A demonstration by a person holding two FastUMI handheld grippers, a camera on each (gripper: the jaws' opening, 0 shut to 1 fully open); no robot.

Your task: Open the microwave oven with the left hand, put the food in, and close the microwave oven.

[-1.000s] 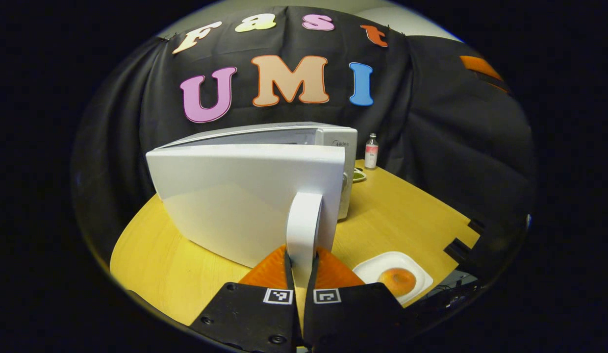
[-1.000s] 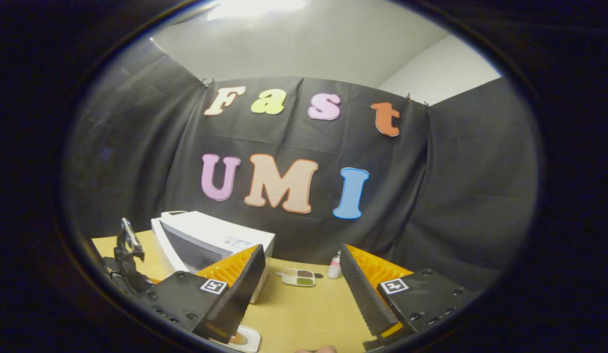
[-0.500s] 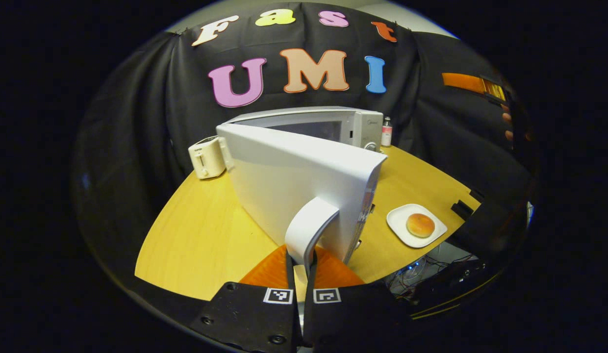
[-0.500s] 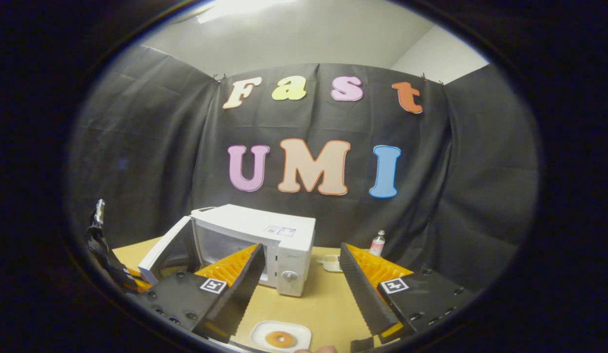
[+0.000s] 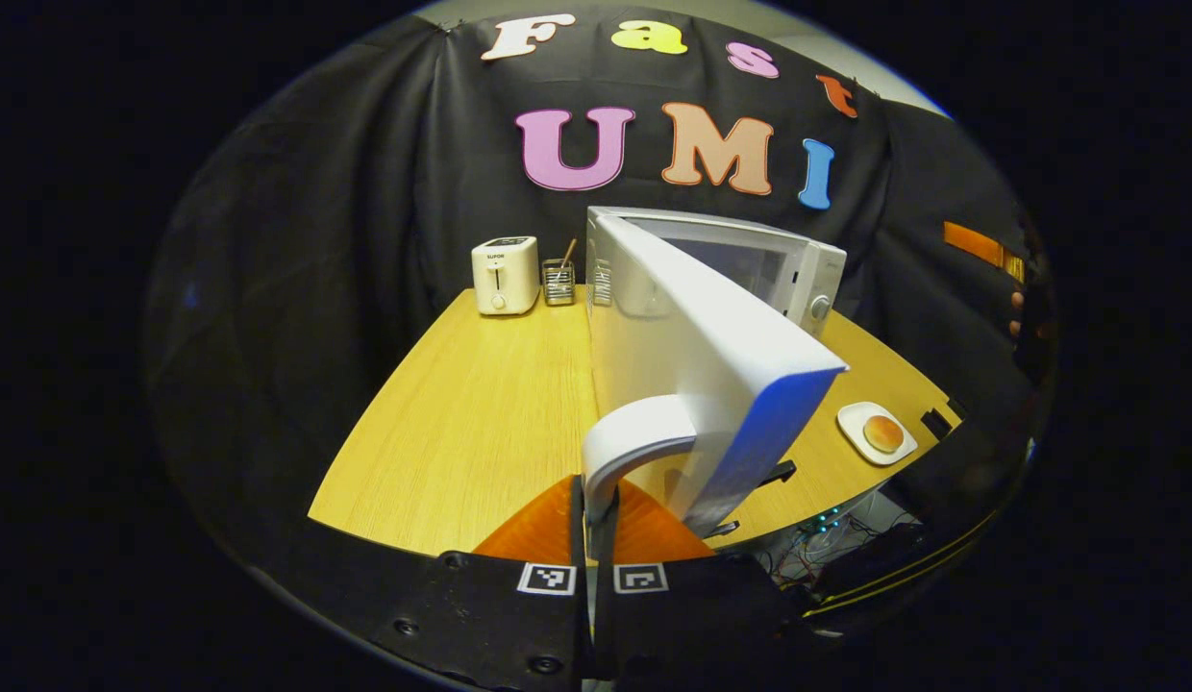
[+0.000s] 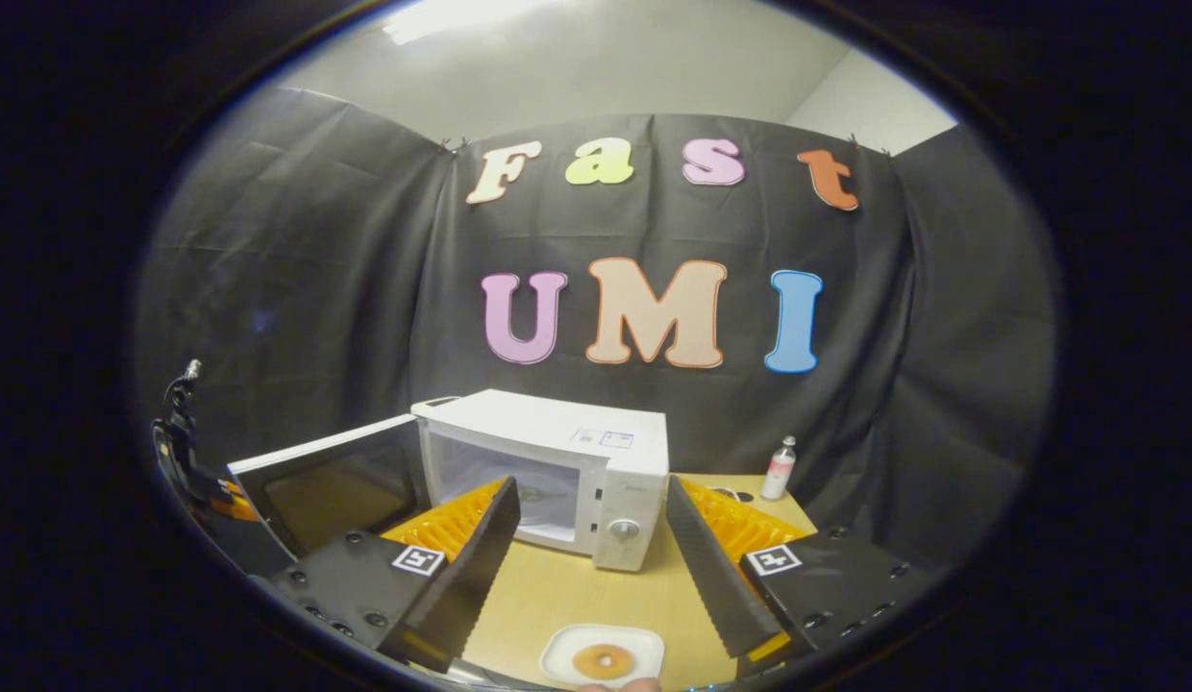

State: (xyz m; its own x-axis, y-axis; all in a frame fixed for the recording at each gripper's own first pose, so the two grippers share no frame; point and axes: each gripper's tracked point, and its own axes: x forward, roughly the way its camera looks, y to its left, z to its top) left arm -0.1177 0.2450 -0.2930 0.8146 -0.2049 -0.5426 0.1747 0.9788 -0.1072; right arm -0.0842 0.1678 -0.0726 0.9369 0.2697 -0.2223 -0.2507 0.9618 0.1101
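A white microwave [image 6: 567,437] stands on the wooden table [image 5: 461,404] with its door [image 5: 697,336] swung wide open toward me. My left gripper [image 5: 593,500] is shut on the door's white handle [image 5: 630,442], seen in the left gripper view. A round bun [image 5: 882,432] lies on a small white plate [image 5: 860,444] near the table's front right edge; in the right gripper view the bun [image 6: 603,660] sits low between my fingers. My right gripper [image 6: 591,567] hovers open above the plate [image 6: 567,655], holding nothing. The microwave's cavity [image 6: 490,476] looks bare.
A white toaster [image 5: 505,274] and a small metal holder [image 5: 558,283] stand at the table's back left. A small bottle [image 6: 779,468] stands right of the microwave. The left gripper's body [image 6: 187,452] shows at the far left of the right gripper view.
The door has swung much wider, pulled by my left gripper. The right gripper has turned right, bringing the microwave's open front and the plate toward the middle of its view.
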